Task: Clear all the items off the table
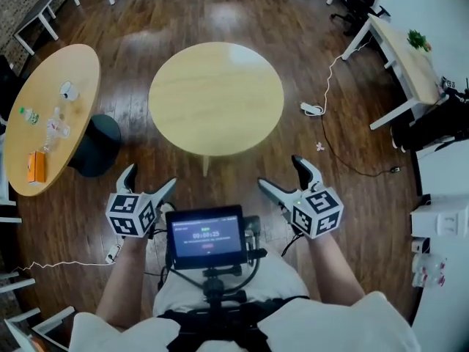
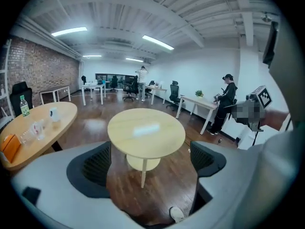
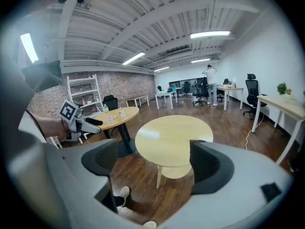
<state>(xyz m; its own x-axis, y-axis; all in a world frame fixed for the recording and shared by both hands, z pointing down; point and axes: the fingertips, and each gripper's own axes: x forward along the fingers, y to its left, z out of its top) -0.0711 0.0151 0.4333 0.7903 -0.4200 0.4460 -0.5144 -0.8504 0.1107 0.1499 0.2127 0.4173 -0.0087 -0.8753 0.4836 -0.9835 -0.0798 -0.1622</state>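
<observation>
— Tongs first: how do they stand?

— Both pairs are spread. The left tongs [image 1: 151, 178] and the right tongs [image 1: 280, 173] are held low in front of the person. They point forward, well apart from each other, and neither pinches anything. Through each gap only the dark wooden plank floor [image 1: 146, 20] and the round pale wooden tabletop [image 1: 216, 97] on its single pale leg show.

— Where are the things to clear?

— On a second pale wooden tabletop [image 1: 80, 64], off to the person's left and well apart from both tongs. A flat orange box [image 1: 35, 166] lies close to its near edge. A clear bottle with a green cap [image 1: 28, 115] stands further along the left side. A small white cup [image 1: 68, 90] stands deeper in, and some clear plastic pieces [image 1: 57, 127] sit between the cup and the box. What those pieces are I cannot tell.

— Anything beside that tabletop?

— A dark round shape [image 1: 99, 144] sits on the floor, partly under its right edge.

— And near the tongs?

— A small dark screen [image 1: 206, 237] on a black mount at the person's chest, between the two pairs.
</observation>
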